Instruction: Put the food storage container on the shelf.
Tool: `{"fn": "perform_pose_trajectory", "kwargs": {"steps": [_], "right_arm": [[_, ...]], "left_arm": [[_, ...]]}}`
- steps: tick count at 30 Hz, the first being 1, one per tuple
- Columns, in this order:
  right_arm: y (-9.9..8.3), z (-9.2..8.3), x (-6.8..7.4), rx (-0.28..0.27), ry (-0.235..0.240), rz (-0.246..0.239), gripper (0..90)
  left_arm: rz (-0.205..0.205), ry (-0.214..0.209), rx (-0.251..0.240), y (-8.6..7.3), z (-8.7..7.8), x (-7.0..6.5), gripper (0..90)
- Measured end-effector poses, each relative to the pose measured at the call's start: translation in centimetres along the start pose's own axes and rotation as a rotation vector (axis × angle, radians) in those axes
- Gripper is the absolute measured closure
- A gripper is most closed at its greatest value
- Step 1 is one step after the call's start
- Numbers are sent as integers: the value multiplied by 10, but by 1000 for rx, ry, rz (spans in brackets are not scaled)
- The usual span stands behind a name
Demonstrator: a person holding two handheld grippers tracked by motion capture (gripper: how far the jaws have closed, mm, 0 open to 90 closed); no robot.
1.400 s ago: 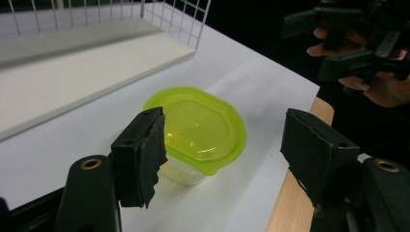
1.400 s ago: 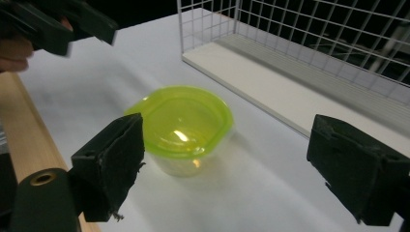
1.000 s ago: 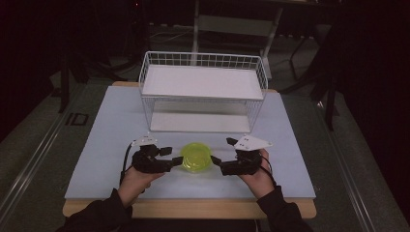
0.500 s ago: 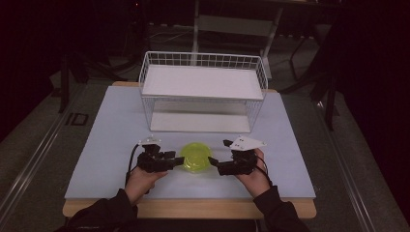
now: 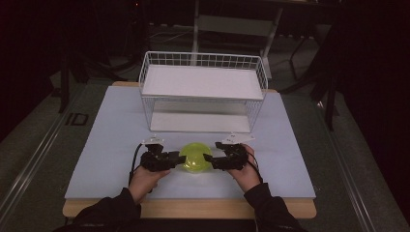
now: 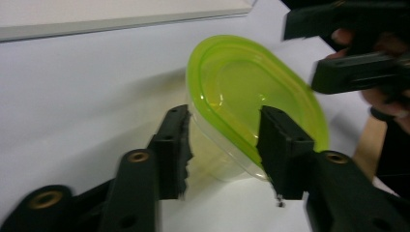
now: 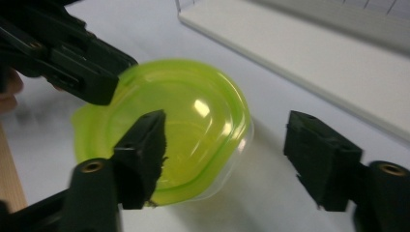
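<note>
Dark long sleeves (image 5: 111,215) on both forearms. Black left tongs (image 5: 180,158) and right tongs (image 5: 209,159), each topped by a pale grey three-cornered plate (image 5: 153,140), trailing a black cable (image 5: 134,157). Brass-coloured screws (image 6: 139,156) set in blocky black jaws.

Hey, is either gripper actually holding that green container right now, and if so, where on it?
The left gripper straddles the container's near edge, one jaw outside the wall, one over the green lid; whether it pinches cannot be told. The right gripper is open, holding nothing.
</note>
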State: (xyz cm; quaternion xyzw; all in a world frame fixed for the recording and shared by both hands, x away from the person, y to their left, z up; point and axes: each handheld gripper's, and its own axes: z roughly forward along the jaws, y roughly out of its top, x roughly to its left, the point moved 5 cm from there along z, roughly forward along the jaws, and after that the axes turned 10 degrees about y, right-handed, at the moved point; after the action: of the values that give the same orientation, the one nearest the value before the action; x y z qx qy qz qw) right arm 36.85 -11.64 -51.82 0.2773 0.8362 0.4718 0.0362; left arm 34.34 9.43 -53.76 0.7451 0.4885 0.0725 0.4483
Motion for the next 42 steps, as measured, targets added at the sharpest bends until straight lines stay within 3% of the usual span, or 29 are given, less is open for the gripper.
{"fn": "perform_pose_trajectory", "kwargs": {"steps": [8, 12, 14, 20, 23, 27, 28, 32, 42], "right_arm": [[-9, 0, 2, 12, 63, 73, 480], [-13, -5, 7, 20, 108, 107, 548], [-15, -8, 9, 14, 116, 126, 644], [-23, -14, 19, 37, 116, 127, 685], [-24, -14, 23, 32, 135, 156, 719], [-24, -14, 29, 32, 110, 160, 775], [-24, -15, 29, 34, 102, 161, 803], [-25, -13, 30, 39, 92, 156, 805], [-6, -26, 32, -29, 76, 138, 809]], "left_arm": [[15, -36, -6, 0, -3, -6, 664], [33, -29, 0, -3, -6, -9, 673], [39, -36, -2, -4, -8, -9, 690], [55, -53, 18, -7, -11, -15, 728], [41, -54, 40, -9, -14, -15, 745], [34, -45, 36, -12, -19, -16, 792], [65, -32, 40, -13, -20, -16, 811], [69, -22, 34, -14, -21, -17, 813], [62, -52, -36, 8, -35, -22, 816]]}}
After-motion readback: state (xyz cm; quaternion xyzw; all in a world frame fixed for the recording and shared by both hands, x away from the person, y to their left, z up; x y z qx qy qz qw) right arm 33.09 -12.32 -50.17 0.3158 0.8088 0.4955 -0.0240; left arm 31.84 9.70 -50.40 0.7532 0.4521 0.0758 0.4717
